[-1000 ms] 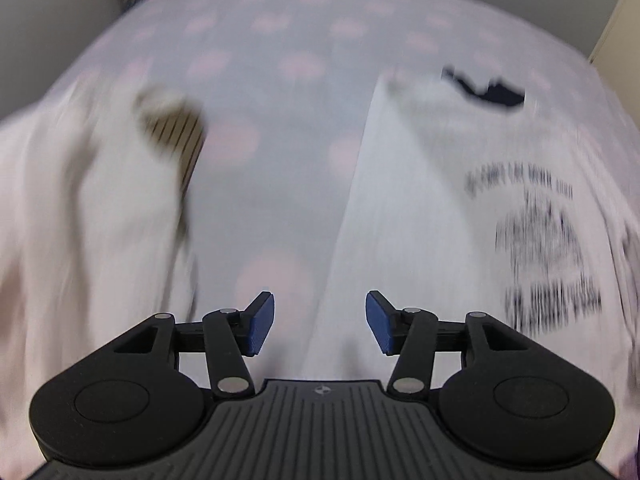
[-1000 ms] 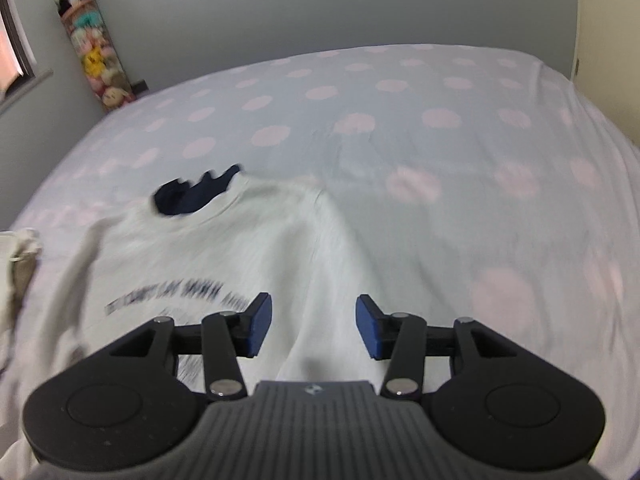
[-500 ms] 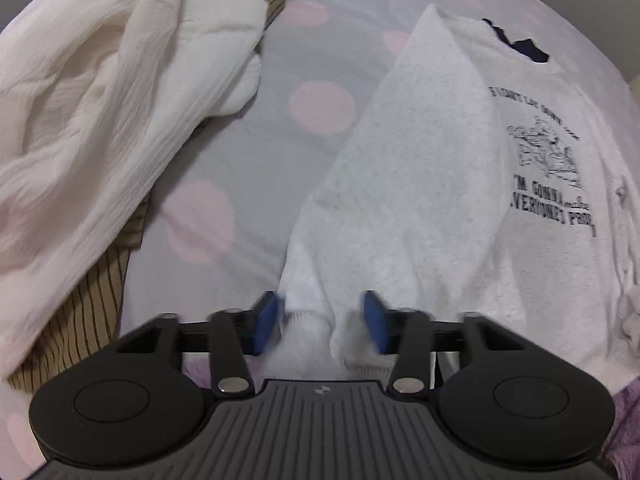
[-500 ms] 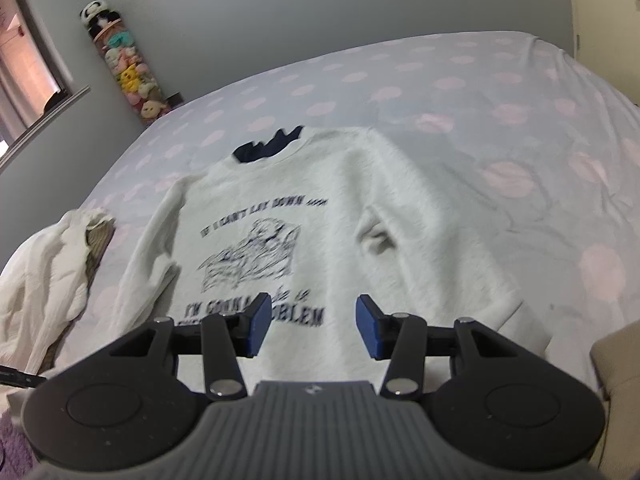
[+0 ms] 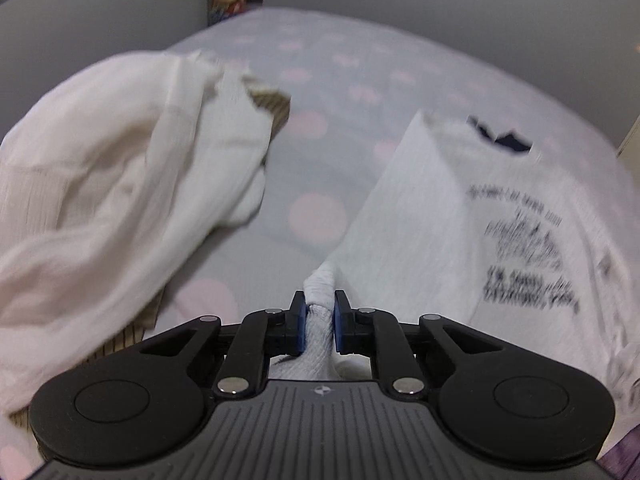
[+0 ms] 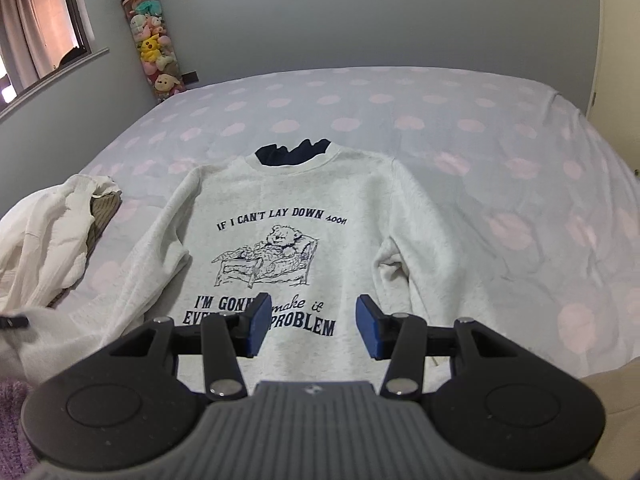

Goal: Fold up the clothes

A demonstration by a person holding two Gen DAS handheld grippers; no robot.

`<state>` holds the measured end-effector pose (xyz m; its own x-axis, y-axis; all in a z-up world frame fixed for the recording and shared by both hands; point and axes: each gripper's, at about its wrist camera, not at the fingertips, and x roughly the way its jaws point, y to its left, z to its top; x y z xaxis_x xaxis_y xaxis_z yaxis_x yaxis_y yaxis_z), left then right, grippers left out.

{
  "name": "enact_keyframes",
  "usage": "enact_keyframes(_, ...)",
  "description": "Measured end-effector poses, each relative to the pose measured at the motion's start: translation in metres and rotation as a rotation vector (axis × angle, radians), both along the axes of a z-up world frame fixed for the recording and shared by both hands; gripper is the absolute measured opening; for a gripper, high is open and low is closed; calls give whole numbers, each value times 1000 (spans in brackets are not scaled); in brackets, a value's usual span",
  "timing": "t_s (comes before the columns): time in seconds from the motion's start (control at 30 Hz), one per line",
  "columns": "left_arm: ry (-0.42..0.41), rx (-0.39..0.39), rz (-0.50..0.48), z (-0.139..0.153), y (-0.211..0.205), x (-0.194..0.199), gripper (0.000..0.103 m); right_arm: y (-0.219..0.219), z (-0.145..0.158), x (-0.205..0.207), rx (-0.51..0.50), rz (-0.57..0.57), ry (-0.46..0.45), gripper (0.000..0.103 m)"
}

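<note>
A light grey sweatshirt [image 6: 288,200] with a bear print and dark lettering lies face up on the bed, dark blue cloth showing in its neck. In the left wrist view the sweatshirt [image 5: 420,208] lies to the right, and its left sleeve runs down to my left gripper [image 5: 320,320]. That gripper's jaws are closing, and the blue pads pinch the ribbed sleeve cuff [image 5: 319,284] between them. My right gripper [image 6: 314,324] hangs open above the lower part of the print, with nothing between its fingers. The right sleeve lies bent along the body.
A heap of white clothes [image 6: 44,240] lies on a striped garment [image 6: 105,208] at the bed's left side. The bedcover [image 6: 480,140] is grey with pink dots. A column of plush toys [image 6: 154,48] stands in the far corner, beside a window [image 6: 36,32].
My left gripper has shut on the sleeve cuff and lifted it. The right gripper has drawn back, so the whole sweatshirt shows; its jaws have stayed equally wide.
</note>
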<state>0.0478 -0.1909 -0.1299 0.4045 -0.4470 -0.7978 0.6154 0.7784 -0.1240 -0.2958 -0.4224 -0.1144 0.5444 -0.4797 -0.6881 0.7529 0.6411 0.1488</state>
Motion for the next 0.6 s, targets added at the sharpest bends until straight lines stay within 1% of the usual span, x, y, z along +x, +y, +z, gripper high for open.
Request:
enact_keyframes(0.13,-41,-29,-42,27,-7,19,10,-2,3,2,-8,-25,16,50)
enact_keyframes(0.2,-55,-51,-67,47,-10,35,10,-4,6,3,-17,-34,16,50)
enact_keyframes(0.27,-75,-54,-81,65,-13,51,10,-7,10,4,-30,-46,14,50)
enact_keyframes(0.4,-129,-28,-81,99,-12,90,10,-13,15,0,-47,-78,5,50)
enact_keyframes(0.53,-193,32,-35,124,1,127,10,-22,15,-10,-54,-114,17,50)
enact_keyframes(0.6,-221,67,11,128,12,146,10,-28,13,-16,-51,-138,31,50)
